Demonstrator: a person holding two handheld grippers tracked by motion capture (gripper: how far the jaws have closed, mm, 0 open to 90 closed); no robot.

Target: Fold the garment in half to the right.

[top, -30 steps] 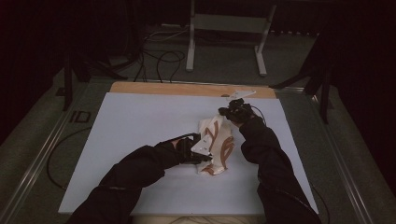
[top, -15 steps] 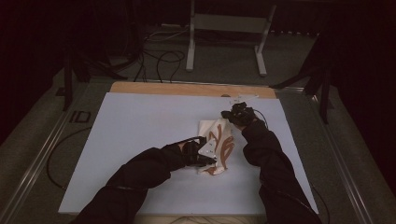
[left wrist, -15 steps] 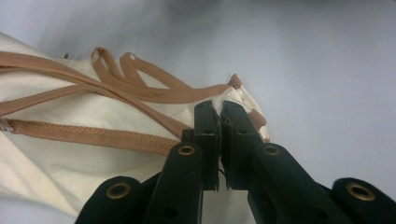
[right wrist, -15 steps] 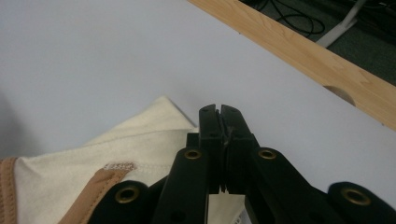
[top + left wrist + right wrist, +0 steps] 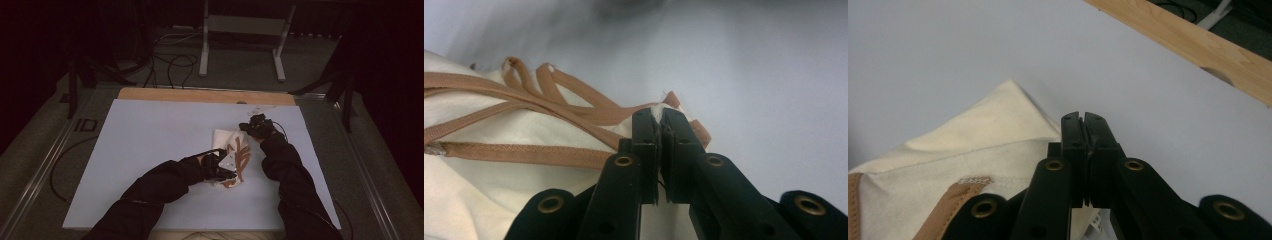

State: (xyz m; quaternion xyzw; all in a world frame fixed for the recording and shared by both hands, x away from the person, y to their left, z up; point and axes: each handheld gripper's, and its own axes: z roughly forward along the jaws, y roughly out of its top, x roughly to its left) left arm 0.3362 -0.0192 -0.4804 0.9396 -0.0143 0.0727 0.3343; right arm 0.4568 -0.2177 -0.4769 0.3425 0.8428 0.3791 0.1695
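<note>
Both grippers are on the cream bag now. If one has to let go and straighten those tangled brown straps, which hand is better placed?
Probably the left. The left gripper, clamped on the cream bag's near edge, sits right where the brown straps converge. The right gripper pinches the far edge, with plain cloth ahead of it.

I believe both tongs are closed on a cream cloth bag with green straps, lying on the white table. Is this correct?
Not quite: the straps are brown, not green, as the left gripper view shows. The rest holds: left tongs and right tongs are closed on the cream bag on the white table.

Dim room — grey floor [image 5: 240,75], metal stand [image 5: 245,25], cables [image 5: 170,60]
</note>
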